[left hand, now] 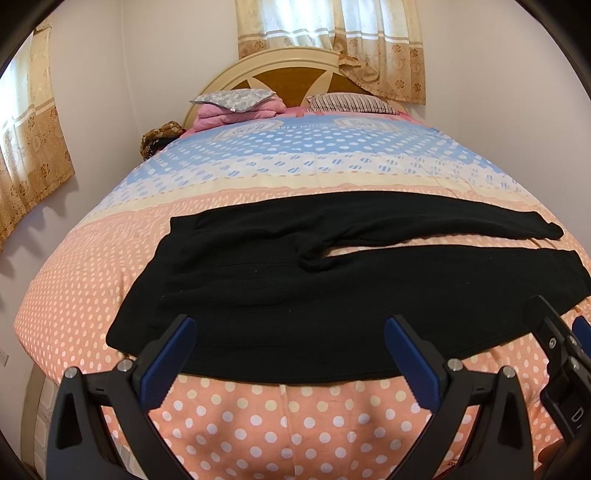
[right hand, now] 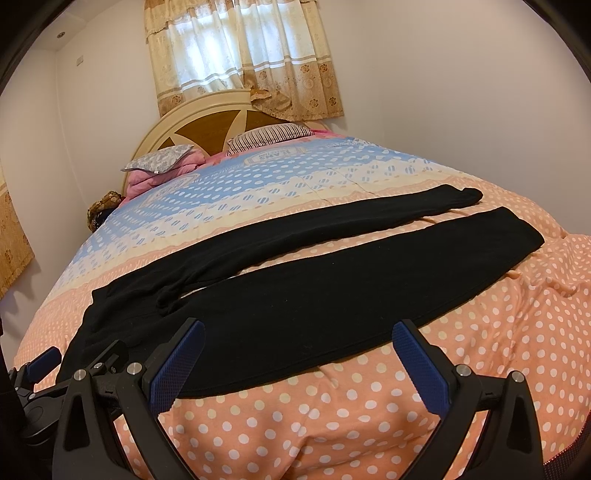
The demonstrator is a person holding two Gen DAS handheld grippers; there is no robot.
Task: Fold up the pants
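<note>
Black pants (left hand: 295, 288) lie flat across the bed, waistband to the left and both legs stretched to the right with a gap between them. They also show in the right wrist view (right hand: 332, 288). My left gripper (left hand: 291, 332) is open and empty, hovering over the near edge of the pants by the hip. My right gripper (right hand: 299, 339) is open and empty over the near leg's front edge. The right gripper shows at the right edge of the left wrist view (left hand: 561, 332), and the left gripper at the left edge of the right wrist view (right hand: 44, 365).
The bed has a pink, cream and blue polka-dot cover (left hand: 295, 417). Pillows (left hand: 236, 99) and a folded pink blanket (left hand: 236, 114) lie by the headboard (left hand: 288, 77). Curtains (left hand: 332, 33) hang behind. White walls stand left and right.
</note>
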